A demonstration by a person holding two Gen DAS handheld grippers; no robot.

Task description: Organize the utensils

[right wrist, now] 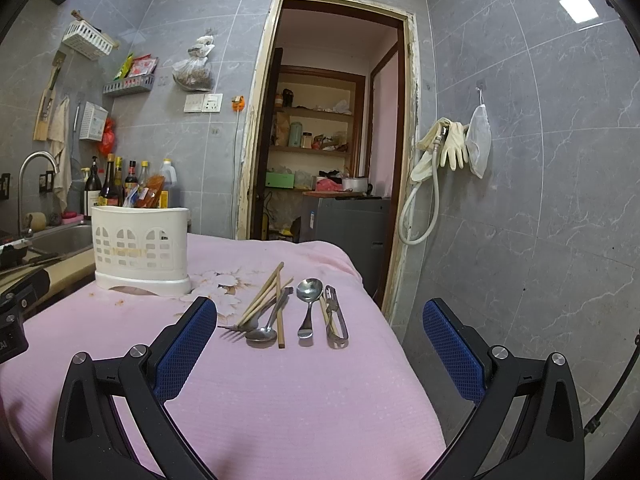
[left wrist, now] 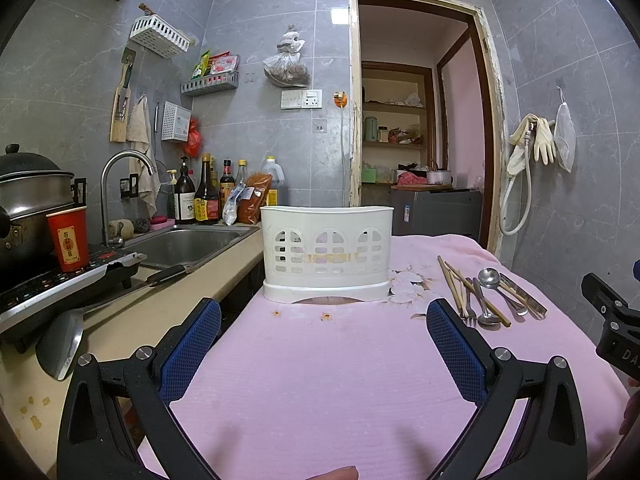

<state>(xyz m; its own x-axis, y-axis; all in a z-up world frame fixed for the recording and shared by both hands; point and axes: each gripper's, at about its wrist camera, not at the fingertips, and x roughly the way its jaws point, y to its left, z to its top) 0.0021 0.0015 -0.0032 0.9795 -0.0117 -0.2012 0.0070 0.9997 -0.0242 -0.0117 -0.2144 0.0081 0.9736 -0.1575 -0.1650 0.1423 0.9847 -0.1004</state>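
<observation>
A white plastic utensil holder [left wrist: 326,254] stands upright on the pink cloth [left wrist: 320,380], straight ahead of my open, empty left gripper [left wrist: 324,320]; it also shows in the right wrist view [right wrist: 140,252]. To its right lie wooden chopsticks [right wrist: 264,298], a fork [right wrist: 236,330], two steel spoons [right wrist: 308,300], and a peeler [right wrist: 336,316]; they also show in the left wrist view [left wrist: 486,292]. My right gripper [right wrist: 320,320] is open and empty, just short of the utensils.
A steel sink [left wrist: 188,246] with bottles behind it, an induction cooker [left wrist: 60,284], a red cup [left wrist: 69,240] and a pot [left wrist: 32,200] line the counter on the left. A doorway [right wrist: 324,160] is behind. The cloth's edge drops off at the right.
</observation>
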